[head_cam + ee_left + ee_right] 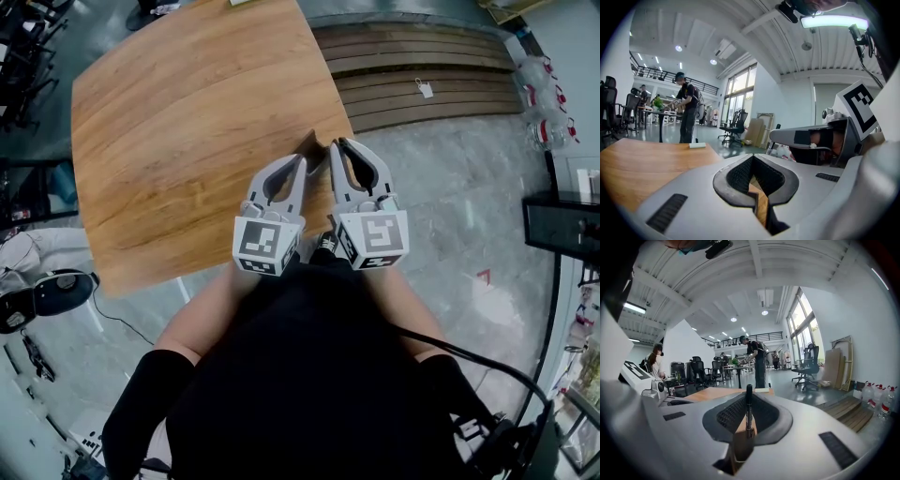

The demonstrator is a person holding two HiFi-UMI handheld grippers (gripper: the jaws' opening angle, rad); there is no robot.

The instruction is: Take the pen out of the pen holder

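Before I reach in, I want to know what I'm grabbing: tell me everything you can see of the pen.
The pen is slim and black, apparently plastic, with a blunt top end and faint pale print on its barrel. It stands upright, its lower end sunk in a brown pen holder on the wooden table. It shows centred through the opening between the right gripper's shut jaws, apparently beyond their tips and untouched.

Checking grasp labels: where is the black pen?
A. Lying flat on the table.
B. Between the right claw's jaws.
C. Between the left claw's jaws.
B: the right gripper view shows the black pen standing upright between the jaws of the right claw.
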